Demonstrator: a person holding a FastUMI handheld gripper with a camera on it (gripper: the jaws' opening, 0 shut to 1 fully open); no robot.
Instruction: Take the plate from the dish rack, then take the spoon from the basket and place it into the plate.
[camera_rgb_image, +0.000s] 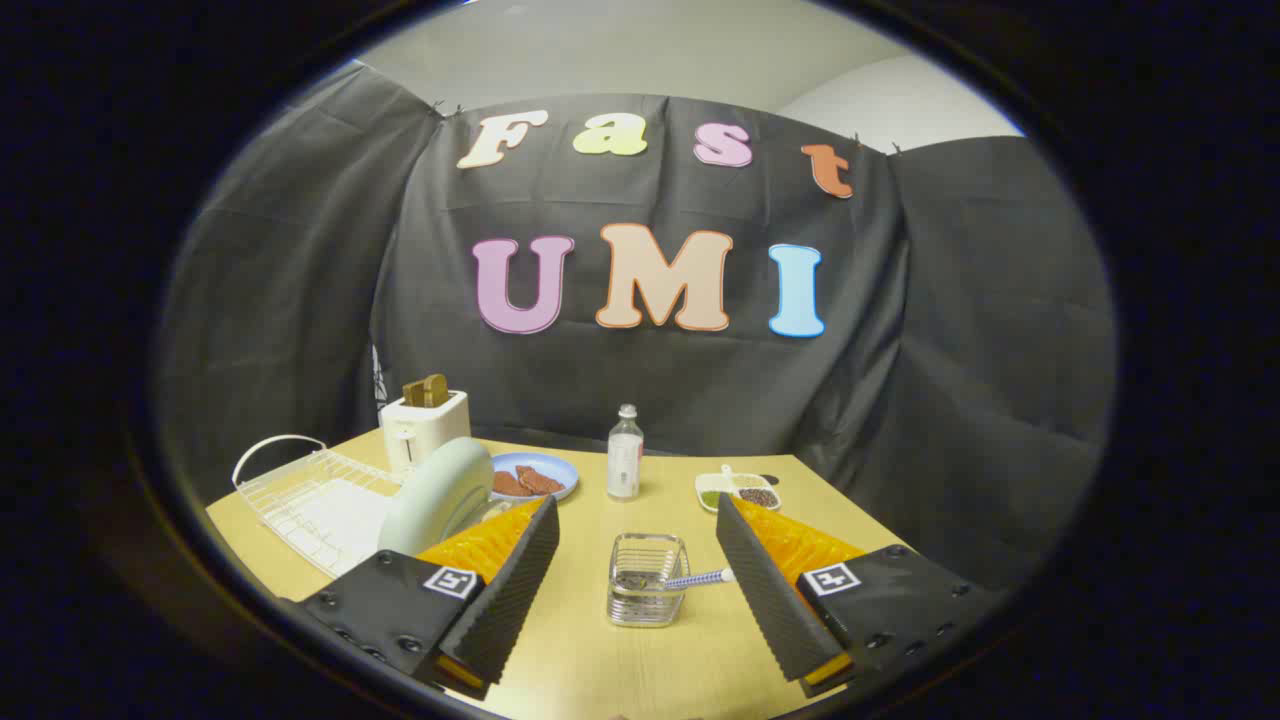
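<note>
Pale green, the plate (440, 492) stands on edge in the white wire rack (300, 495), just beyond the left finger and partly hidden behind it. The gripper (637, 515) hovers over the wooden table (640, 660) with its fingers wide apart and nothing between them but open table and, a little ahead, the clear basket (647, 578).

Taking the plate looks like the step in hand. To do it well, I would swing left, line the jaws up across the plate's upper rim — one finger on each face — and close only once the rim sits deep between the pads, then lift straight up so the wires do not catch it.

The spoon (700, 577) lies in the basket with its handle poking out toward the right finger (easy to knock on a careless sweep). Behind the rack stands a toaster (424, 428) with bread in it; beside that a blue dish (535, 476) of food, a bottle (624, 453) and a small tray (740, 491) of seasonings — all well apart from the plate's path.
</note>
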